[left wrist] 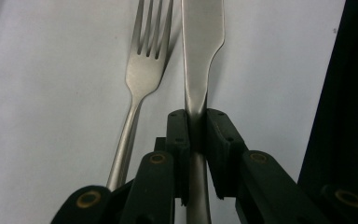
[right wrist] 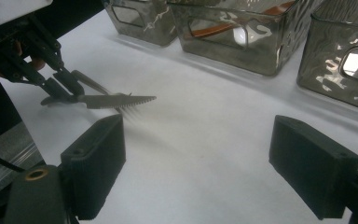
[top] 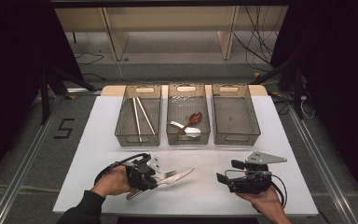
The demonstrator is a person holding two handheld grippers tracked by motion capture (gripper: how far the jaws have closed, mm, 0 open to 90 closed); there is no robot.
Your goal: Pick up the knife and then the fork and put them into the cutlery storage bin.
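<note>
My left gripper (top: 157, 179) is shut on the handle of a steel table knife (top: 181, 176), whose serrated blade points right across the white tabletop. In the left gripper view the knife (left wrist: 200, 46) runs straight out from between the closed jaws of that gripper (left wrist: 196, 126), and a steel fork (left wrist: 144, 70) lies alongside it on its left. The fork (top: 169, 174) rests on the table just behind the knife. My right gripper (top: 229, 171) is at the front right, open and holding nothing. The right gripper view looks past its spread jaws (right wrist: 196, 149) toward the knife (right wrist: 116, 100).
Three clear mesh bins stand in a row at the back of the table. The left bin (top: 137, 139) holds chopsticks (top: 140, 116), the middle bin (top: 188, 138) holds a white spoon (top: 186, 128) and a red-brown spoon (top: 193, 119), and the right bin (top: 235, 116) has nothing in it.
</note>
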